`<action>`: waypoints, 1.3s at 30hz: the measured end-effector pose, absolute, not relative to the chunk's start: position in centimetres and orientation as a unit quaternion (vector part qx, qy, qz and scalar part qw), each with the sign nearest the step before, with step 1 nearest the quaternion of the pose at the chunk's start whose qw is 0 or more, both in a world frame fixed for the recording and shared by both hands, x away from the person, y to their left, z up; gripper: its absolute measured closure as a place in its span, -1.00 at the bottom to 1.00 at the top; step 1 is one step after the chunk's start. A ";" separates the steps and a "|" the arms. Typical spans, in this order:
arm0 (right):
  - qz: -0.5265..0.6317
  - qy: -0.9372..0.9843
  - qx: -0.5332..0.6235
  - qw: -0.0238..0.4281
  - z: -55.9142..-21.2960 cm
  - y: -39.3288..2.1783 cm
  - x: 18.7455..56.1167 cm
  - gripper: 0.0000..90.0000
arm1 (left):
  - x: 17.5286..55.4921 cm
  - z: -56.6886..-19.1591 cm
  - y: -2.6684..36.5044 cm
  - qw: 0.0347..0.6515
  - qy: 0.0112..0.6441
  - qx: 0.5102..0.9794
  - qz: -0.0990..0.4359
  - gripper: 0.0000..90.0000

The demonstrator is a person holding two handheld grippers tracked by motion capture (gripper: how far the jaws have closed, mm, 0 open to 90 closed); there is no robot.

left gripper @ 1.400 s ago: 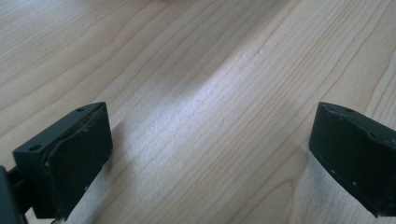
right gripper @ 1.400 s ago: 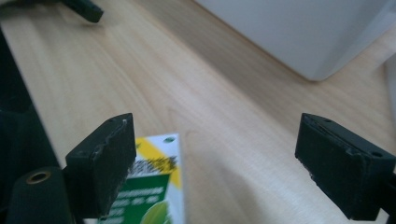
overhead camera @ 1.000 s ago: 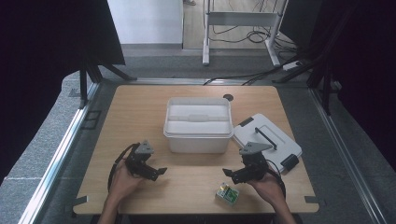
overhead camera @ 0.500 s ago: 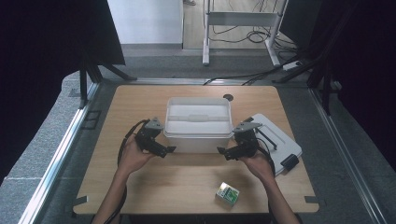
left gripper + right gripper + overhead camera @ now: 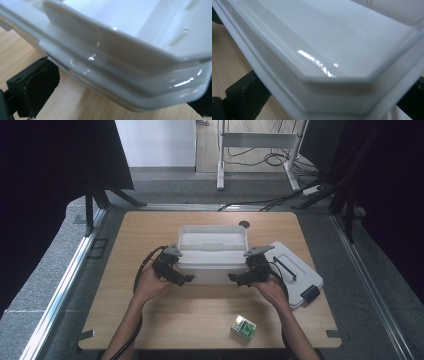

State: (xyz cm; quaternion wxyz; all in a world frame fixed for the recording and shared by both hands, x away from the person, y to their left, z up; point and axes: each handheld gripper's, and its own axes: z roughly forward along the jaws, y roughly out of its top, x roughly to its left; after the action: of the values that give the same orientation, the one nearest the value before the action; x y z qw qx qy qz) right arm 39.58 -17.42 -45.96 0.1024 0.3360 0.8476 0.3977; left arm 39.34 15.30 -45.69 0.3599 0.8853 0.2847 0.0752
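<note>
High view shows the left gripper and right gripper at the near corners of the white bin, which sits between them. Each gripper's jaws stand spread, straddling a corner of the bin's rim without clamping. A small green box lies behind the right gripper, toward the person.

The white bin's rim corner sits between the tool's spread black jaws.

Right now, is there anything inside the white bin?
The white bin looks empty: the right gripper view shows bare glossy floor and walls, and the left gripper view a bare inner wall. Its near inner corners are hidden by the rim.
</note>
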 end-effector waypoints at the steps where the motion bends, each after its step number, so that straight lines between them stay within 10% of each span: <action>1: 0.398 0.848 0.336 0.102 -46.0 -17.4 39.6 -1.00 | 39.3 -45.7 15.3 0.360 0.285 0.885 0.075 -1.00; 39: 0.389 0.866 0.296 0.103 -45.7 -19.6 31.2 -0.94 | 31.1 -45.7 16.4 0.366 0.264 0.890 0.070 -1.00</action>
State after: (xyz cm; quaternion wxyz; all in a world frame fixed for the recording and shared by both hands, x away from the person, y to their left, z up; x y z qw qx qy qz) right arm 31.20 -19.55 -45.66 0.1031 0.2956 0.8663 0.3892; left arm 31.06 16.42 -45.74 0.3660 0.8897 0.2637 0.0704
